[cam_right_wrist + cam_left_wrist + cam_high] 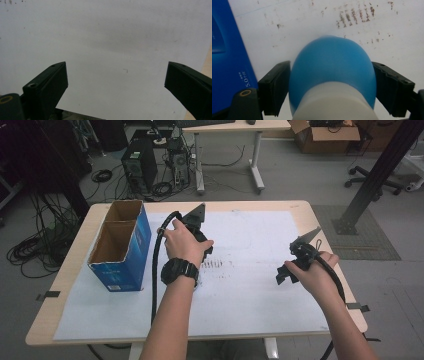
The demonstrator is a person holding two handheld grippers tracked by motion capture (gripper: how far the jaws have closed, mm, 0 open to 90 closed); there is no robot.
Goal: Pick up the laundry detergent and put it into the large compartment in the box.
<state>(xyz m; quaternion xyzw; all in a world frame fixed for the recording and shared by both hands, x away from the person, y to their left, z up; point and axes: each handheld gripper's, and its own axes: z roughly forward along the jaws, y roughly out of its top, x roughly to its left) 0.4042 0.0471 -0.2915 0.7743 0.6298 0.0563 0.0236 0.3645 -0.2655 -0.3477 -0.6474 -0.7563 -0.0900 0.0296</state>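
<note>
**Left gripper clamps a blue-and-white object beside the blue box; right gripper open over bare paper**

A wooden table (pixel 300 210) is covered by a large white paper sheet (pixel 250 295). Toward its left side stands a blue cardboard box (pixel 122 252), open at the top and split into two compartments, both showing only brown inner walls in the high view.

The left gripper (pixel 200 237) sits just right of the box, over the middle-left of the paper, held by the person's left hand (pixel 182 242), which wears a black wristwatch (pixel 179 269). A black cable (pixel 156 265) loops back from it toward the near edge. In the left gripper view its two black jaws press against the sides of a rounded blue object with a white near part (pixel 332 75), gripping it between them. The object is blurred, so what it is cannot be told. The box wall fills the left of that view, close to the left jaw, and a patch of brown smudge marks (pixel 354 16) lies on the paper beyond.

The right gripper (pixel 292 265) is held by the right hand (pixel 312 275) over the right part of the paper, well apart from the left one. In the right gripper view its jaws stand wide apart with nothing between them, over plain paper.
</note>
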